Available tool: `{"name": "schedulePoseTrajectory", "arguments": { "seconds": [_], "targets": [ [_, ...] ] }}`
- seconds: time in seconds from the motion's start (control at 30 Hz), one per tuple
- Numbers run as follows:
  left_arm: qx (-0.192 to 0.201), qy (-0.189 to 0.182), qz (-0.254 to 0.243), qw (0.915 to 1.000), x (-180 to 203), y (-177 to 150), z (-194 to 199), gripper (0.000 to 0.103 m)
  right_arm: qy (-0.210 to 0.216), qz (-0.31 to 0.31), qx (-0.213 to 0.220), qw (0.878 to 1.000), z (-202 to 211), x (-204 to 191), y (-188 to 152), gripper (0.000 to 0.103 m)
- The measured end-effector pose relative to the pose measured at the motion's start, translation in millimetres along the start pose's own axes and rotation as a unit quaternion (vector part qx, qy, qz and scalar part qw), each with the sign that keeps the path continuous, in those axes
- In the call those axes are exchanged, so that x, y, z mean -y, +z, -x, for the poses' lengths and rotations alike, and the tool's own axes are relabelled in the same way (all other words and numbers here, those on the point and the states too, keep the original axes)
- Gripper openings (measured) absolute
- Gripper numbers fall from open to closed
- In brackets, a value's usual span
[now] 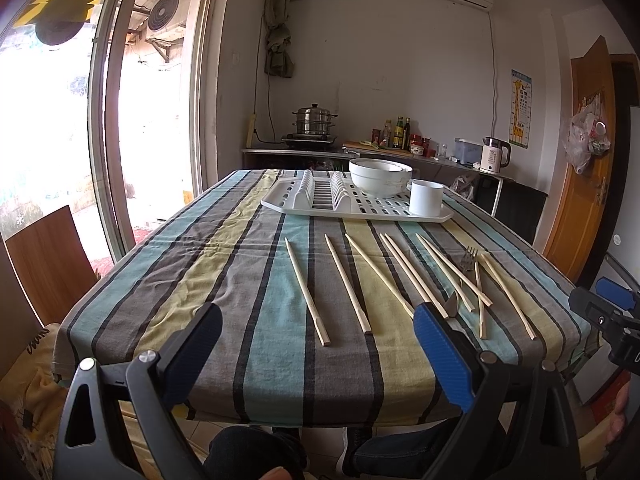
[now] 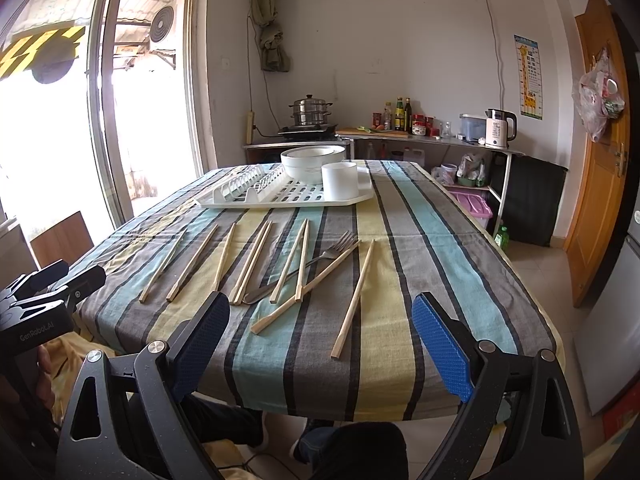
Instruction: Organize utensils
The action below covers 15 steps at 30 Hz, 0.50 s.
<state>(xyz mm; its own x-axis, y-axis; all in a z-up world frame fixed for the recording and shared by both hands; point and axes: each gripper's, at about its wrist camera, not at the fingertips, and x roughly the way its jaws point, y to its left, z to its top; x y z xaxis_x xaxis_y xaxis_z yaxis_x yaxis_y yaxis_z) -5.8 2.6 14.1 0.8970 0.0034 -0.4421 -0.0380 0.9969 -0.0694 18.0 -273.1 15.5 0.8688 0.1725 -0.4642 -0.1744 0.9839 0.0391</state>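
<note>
Both the left gripper (image 1: 318,350) and right gripper (image 2: 320,340) gape wide, empty; chopsticks (image 2: 352,300) and a fork (image 2: 320,258) lie near the table's near edge; crossed sticks could roll off when nudged.

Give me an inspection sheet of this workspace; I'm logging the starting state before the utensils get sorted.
Surface: table under a striped cloth, wrinkled at the left.
Job's things: pale wooden chopsticks scattered singly and in pairs; metal fork lying among them, one chopstick crossing it; white cylindrical cup on the white plastic drying rack.
Clutter: stacked white bowls on the rack.
Grippers: left gripper and right gripper both open, empty, above the near table edge.
Cables: a cord down the back wall to the stove.
Surroundings: steel steamer pot, white kettle, sliding glass door.
</note>
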Motion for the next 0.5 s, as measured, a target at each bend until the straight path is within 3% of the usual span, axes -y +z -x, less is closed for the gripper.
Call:
{"name": "schedulePoseTrajectory", "arguments": {
  "seconds": [0.5],
  "targets": [
    [-0.008,0.003,-0.005,1.0,0.9,1.3,-3.7,0.098,0.001,-0.001,0.0,1.0,-1.2,-0.8,0.5,0.093]
  ]
}}
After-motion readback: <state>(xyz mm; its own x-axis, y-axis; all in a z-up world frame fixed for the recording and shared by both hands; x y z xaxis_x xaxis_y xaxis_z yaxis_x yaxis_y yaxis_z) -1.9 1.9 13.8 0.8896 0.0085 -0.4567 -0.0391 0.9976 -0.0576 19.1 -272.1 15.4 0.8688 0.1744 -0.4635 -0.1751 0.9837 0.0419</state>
